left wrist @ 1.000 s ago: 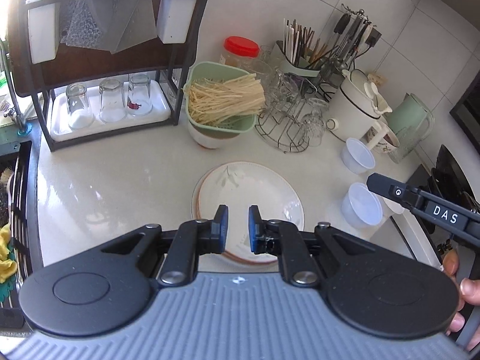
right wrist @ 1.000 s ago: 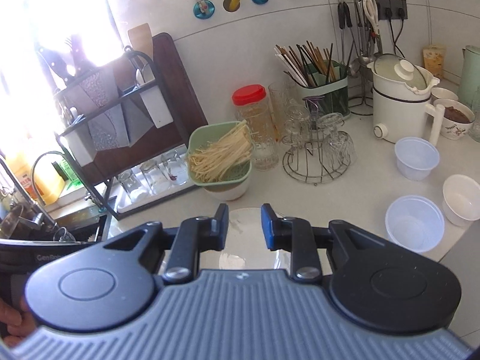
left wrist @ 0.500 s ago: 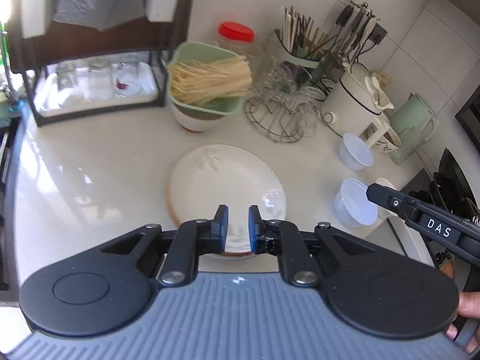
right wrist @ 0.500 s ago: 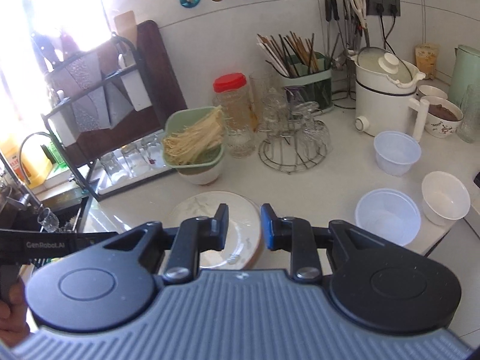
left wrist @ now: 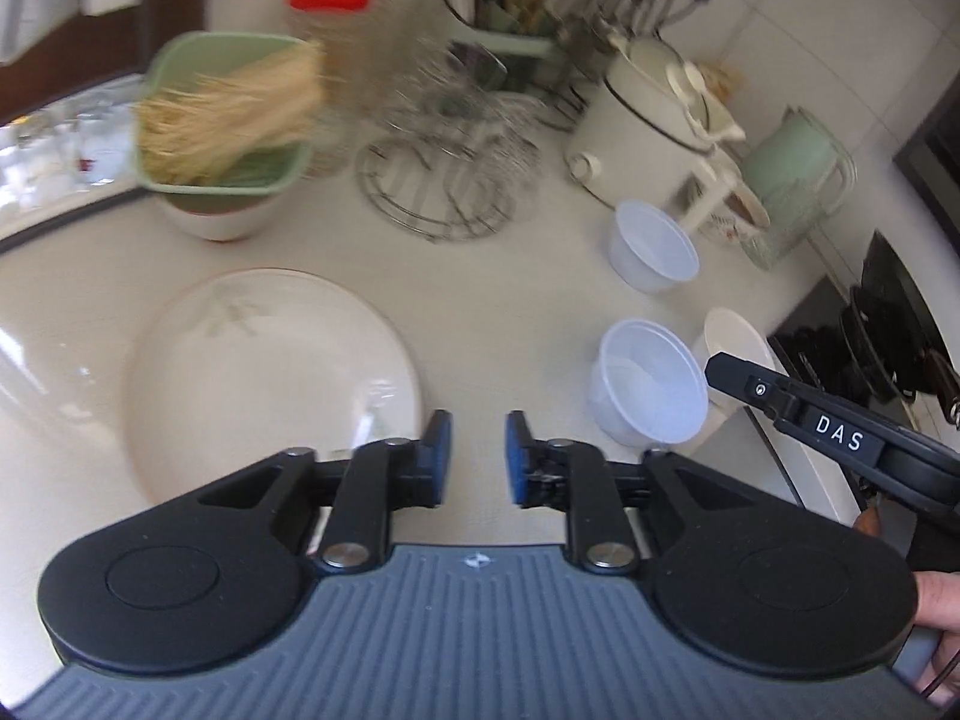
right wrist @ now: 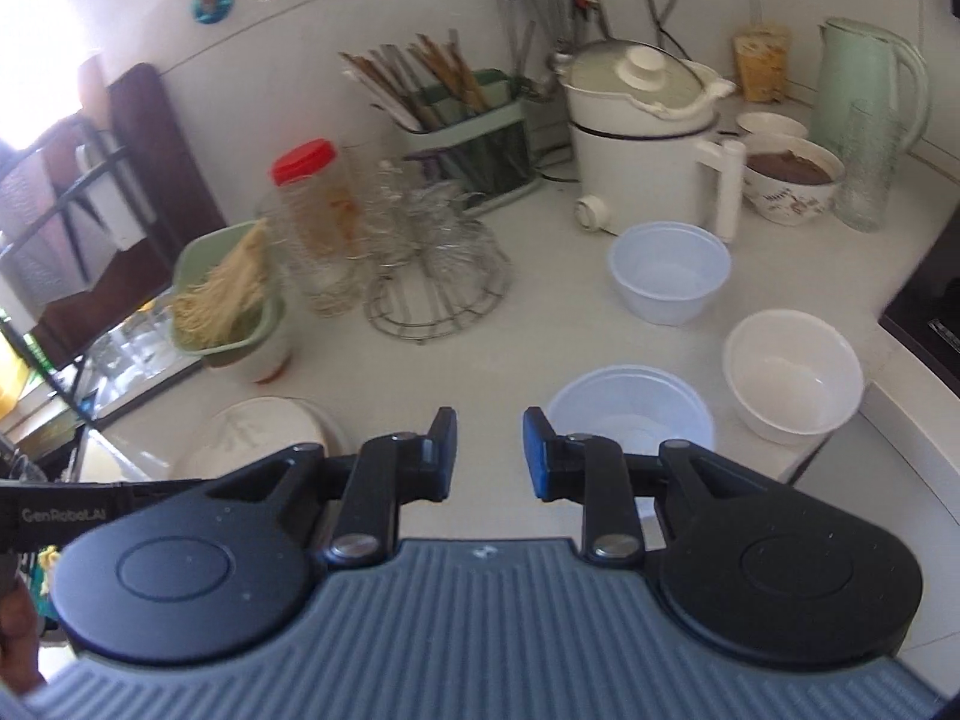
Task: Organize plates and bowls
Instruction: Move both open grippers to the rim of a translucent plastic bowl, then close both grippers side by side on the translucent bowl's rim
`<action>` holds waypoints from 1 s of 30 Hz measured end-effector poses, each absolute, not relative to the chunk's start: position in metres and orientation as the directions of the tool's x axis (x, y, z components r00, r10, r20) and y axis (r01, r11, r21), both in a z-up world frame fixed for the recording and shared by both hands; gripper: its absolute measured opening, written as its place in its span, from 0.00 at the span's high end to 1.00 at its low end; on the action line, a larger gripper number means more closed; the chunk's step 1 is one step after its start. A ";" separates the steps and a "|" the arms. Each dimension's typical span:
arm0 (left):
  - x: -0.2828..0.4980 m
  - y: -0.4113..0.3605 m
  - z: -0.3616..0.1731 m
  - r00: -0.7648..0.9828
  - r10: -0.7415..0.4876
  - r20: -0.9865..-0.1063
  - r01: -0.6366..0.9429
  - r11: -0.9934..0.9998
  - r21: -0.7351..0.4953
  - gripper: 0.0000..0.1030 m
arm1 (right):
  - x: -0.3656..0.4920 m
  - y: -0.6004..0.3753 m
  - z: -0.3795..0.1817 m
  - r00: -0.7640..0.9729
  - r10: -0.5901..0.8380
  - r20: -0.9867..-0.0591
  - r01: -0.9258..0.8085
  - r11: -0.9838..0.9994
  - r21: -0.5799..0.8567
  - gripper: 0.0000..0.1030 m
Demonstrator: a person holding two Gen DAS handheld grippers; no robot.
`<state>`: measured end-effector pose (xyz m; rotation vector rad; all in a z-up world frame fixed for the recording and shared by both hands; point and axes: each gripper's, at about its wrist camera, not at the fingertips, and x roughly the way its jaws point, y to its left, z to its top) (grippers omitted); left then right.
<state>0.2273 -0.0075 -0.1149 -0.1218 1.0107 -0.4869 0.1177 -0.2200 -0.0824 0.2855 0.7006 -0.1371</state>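
A stack of cream plates (left wrist: 270,372) lies on the white counter, left of my left gripper (left wrist: 477,456), which is open and empty just past the plates' right rim. The plates also show in the right wrist view (right wrist: 258,438). Two clear plastic bowls (right wrist: 630,414) (right wrist: 669,273) and a white bowl (right wrist: 792,375) stand to the right. My right gripper (right wrist: 489,453) is open and empty, just left of the near clear bowl. That bowl also shows in the left wrist view (left wrist: 651,390).
A green strainer of noodles (left wrist: 222,126) sits on a bowl behind the plates. A wire glass rack (right wrist: 432,276), a red-lidded jar (right wrist: 312,216), a utensil holder (right wrist: 474,138), a white cooker (right wrist: 642,138) and a green kettle (right wrist: 864,96) line the back. The counter edge (right wrist: 840,444) is at right.
Both grippers have swung right, from over the plates toward the bowls. The left gripper's jaws, nearly shut before, have opened wider. The plates stay on the counter.
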 end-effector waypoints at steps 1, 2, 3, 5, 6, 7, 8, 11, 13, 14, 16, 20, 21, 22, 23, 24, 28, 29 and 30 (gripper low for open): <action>0.232 -0.017 -0.119 0.424 -0.447 -0.787 0.342 0.884 -0.318 0.68 | 0.119 -0.228 -0.086 0.753 -0.039 -0.657 0.237 0.947 0.216 0.72; 0.236 -0.026 -0.124 0.413 -0.450 -0.792 0.345 0.882 -0.321 0.67 | 0.119 -0.235 -0.089 0.749 -0.045 -0.661 0.251 0.943 0.219 0.72; 0.241 -0.035 -0.128 0.399 -0.457 -0.795 0.352 0.877 -0.328 0.66 | 0.120 -0.243 -0.092 0.743 -0.054 -0.667 0.266 0.939 0.220 0.72; 0.249 -0.052 -0.138 0.364 -0.472 -0.803 0.361 0.866 -0.345 0.64 | 0.120 -0.256 -0.098 0.733 -0.066 -0.677 0.292 0.930 0.224 0.64; 0.253 -0.061 -0.144 0.346 -0.482 -0.805 0.363 0.860 -0.358 0.63 | 0.120 -0.263 -0.101 0.731 -0.071 -0.679 0.301 0.926 0.228 0.57; 0.257 -0.069 -0.149 0.331 -0.490 -0.807 0.364 0.855 -0.370 0.63 | 0.120 -0.269 -0.104 0.728 -0.076 -0.681 0.310 0.922 0.230 0.54; 0.261 -0.077 -0.154 0.319 -0.498 -0.806 0.366 0.849 -0.380 0.61 | 0.120 -0.274 -0.108 0.724 -0.075 -0.685 0.315 0.920 0.232 0.52; 0.273 -0.099 -0.166 0.282 -0.525 -0.803 0.367 0.833 -0.415 0.57 | 0.123 -0.290 -0.119 0.696 -0.057 -0.716 0.329 0.911 0.248 0.53; 0.280 -0.113 -0.173 0.270 -0.537 -0.799 0.377 0.823 -0.425 0.56 | 0.123 -0.301 -0.126 0.682 -0.059 -0.729 0.353 0.899 0.258 0.53; 0.283 -0.122 -0.177 0.268 -0.531 -0.804 0.383 0.825 -0.417 0.56 | 0.124 -0.306 -0.130 0.673 -0.058 -0.737 0.360 0.896 0.258 0.53; 0.288 -0.136 -0.184 0.257 -0.533 -0.806 0.392 0.820 -0.417 0.56 | 0.126 -0.315 -0.136 0.661 -0.053 -0.748 0.370 0.891 0.264 0.53; 0.296 -0.155 -0.196 0.240 -0.540 -0.807 0.394 0.814 -0.427 0.57 | 0.133 -0.330 -0.152 0.637 -0.016 -0.770 0.373 0.881 0.290 0.53; 0.297 -0.159 -0.198 0.235 -0.540 -0.808 0.394 0.813 -0.429 0.57 | 0.134 -0.333 -0.156 0.633 -0.006 -0.774 0.377 0.876 0.301 0.53; 0.298 -0.161 -0.199 0.235 -0.544 -0.806 0.393 0.811 -0.433 0.58 | 0.135 -0.335 -0.159 0.629 0.004 -0.778 0.377 0.873 0.310 0.53; 0.300 -0.164 -0.201 0.238 -0.544 -0.804 0.393 0.811 -0.433 0.58 | 0.137 -0.337 -0.162 0.625 0.016 -0.780 0.375 0.870 0.319 0.55; 0.301 -0.167 -0.203 0.240 -0.539 -0.807 0.393 0.814 -0.427 0.60 | 0.139 -0.339 -0.164 0.621 0.026 -0.783 0.373 0.869 0.325 0.57; 0.303 -0.167 -0.211 0.232 -0.539 -0.810 0.374 0.818 -0.437 0.81 | 0.149 -0.341 -0.171 0.613 0.034 -0.790 0.358 0.879 0.316 0.65; 0.304 -0.167 -0.213 0.234 -0.539 -0.809 0.369 0.819 -0.439 0.84 | 0.151 -0.340 -0.172 0.608 0.032 -0.793 0.356 0.882 0.309 0.66; 0.305 -0.166 -0.213 0.242 -0.535 -0.810 0.364 0.823 -0.435 0.86 | 0.153 -0.341 -0.173 0.603 0.035 -0.797 0.356 0.883 0.307 0.68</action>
